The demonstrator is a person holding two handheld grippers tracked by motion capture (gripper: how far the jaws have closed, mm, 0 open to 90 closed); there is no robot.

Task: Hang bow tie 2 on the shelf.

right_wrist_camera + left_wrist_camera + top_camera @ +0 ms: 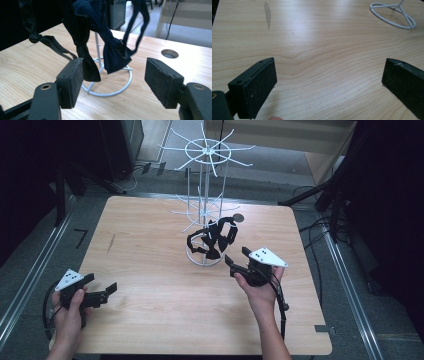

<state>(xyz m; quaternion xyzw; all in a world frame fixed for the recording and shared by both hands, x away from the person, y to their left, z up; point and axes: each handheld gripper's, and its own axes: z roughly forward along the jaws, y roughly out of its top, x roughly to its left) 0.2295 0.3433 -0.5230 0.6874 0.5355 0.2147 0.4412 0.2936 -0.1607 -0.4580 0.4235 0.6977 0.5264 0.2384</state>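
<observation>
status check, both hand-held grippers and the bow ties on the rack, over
Left hand-held gripper open over bare table. Right hand-held gripper open, empty, at bow ties hanging on white wire rack. Nothing in the way.

Lab or recording-studio setup. Light wooden table with rounded corners (150, 320) stands on grey floor, metal floor rails (30, 285) at 9 and 3 o'clock. Black stand legs and loose cables (320, 227) at 2 o'clock. Dark equipment cabinet (117, 145) at 11 o'clock.

A pale wooden table (150, 285) carries a white wire rack (205, 255), its ring base resting just ahead of the right gripper (237, 257), with a grey smudge (111, 242) beyond the left gripper (111, 290).
</observation>
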